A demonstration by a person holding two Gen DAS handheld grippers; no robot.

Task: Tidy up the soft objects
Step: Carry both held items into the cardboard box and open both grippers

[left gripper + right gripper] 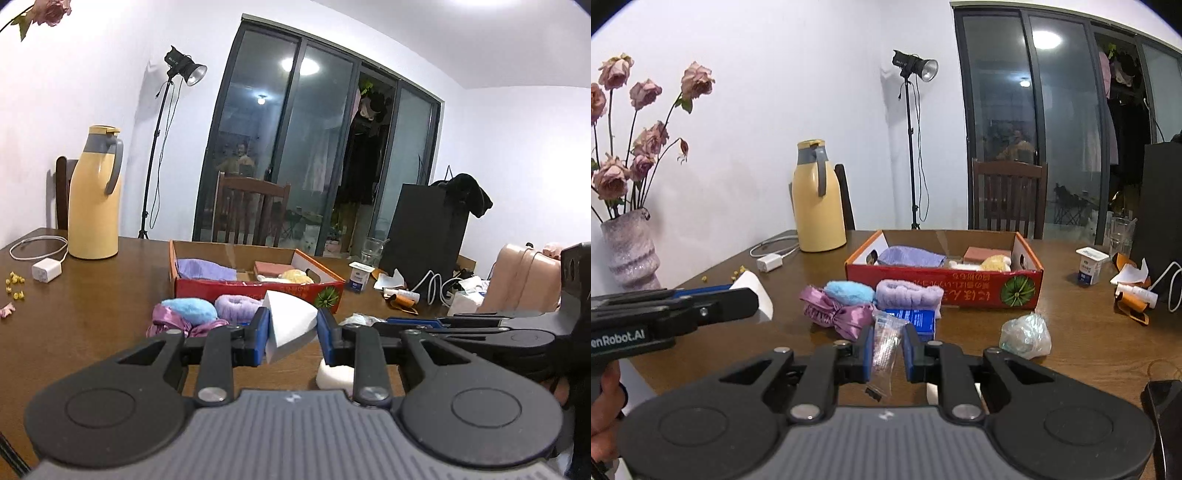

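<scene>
My left gripper (291,332) is shut on a white wedge-shaped sponge (290,326), held above the table in front of the red cardboard box (258,291). My right gripper (888,349) is shut on a clear plastic packet (884,347) and holds it above the table. The box (942,288) holds a lilac cloth (910,256), a pink block and a yellow soft thing. In front of it lie a purple satin scrunchie (834,312), a blue fluffy item (849,291), a lilac headband (908,293) and a blue packet (918,321).
A yellow thermos jug (818,197), a charger with cable (770,262) and a vase of pink roses (629,251) stand at the left. A crumpled clear bag (1027,334), a yoghurt cup (1089,266), a glass and a black box are at the right. A white block (334,376) lies under my left gripper.
</scene>
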